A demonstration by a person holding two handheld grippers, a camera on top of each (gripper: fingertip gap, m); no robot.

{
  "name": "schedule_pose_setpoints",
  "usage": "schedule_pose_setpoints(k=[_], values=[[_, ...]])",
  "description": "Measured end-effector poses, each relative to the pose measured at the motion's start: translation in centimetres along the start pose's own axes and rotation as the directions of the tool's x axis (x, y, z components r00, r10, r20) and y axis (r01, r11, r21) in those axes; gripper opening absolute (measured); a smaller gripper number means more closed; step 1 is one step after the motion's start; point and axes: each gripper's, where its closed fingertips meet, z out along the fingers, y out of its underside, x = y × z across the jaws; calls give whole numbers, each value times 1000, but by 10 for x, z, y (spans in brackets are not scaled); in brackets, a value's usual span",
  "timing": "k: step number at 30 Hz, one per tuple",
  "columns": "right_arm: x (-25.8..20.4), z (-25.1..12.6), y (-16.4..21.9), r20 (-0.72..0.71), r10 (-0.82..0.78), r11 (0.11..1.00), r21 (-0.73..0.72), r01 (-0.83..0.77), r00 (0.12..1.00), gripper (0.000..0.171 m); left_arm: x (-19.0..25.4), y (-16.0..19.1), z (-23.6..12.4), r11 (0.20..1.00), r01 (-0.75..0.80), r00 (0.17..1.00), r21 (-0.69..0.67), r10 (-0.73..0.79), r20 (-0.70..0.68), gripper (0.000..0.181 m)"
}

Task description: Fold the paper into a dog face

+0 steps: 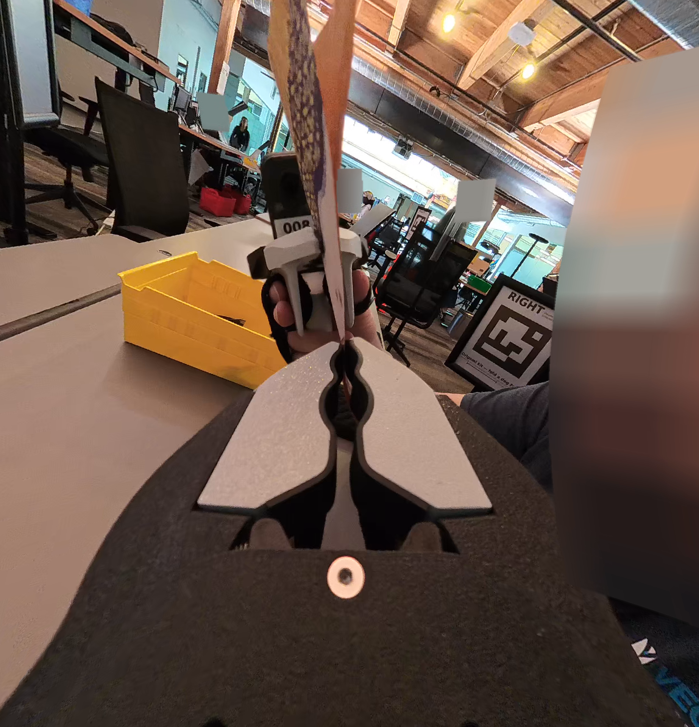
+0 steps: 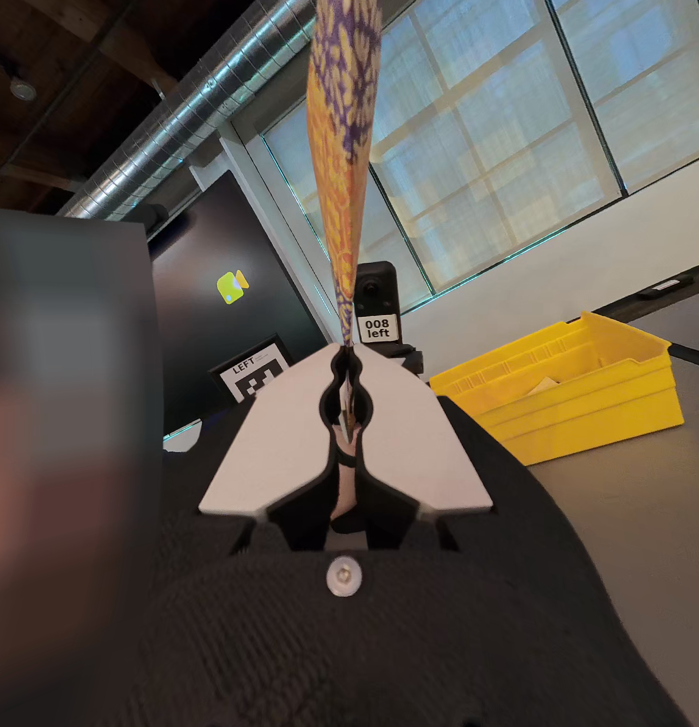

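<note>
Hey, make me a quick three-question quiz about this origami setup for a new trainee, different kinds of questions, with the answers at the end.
1. True or false: the left tool is open and empty.
2. Multiple choice: the paper is A) flat on the table, B) held up in the air between both tools, C) inside the yellow bin.
3. Fill in: in the right wrist view, the yellow bin sits to the ____ of the right tool.

Key
1. False: it is shut on the paper.
2. B: both tools pinch it, and it rises above them, off the table.
3. Right.
</note>
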Motion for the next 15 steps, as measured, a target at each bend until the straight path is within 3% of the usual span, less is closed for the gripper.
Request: schedule_pose_setpoints(k=[15], values=[[2, -15, -17, -68, -9, 1000, 14, 10, 998, 1, -3, 5, 2, 1000, 10, 1000, -27, -10, 12, 0]])
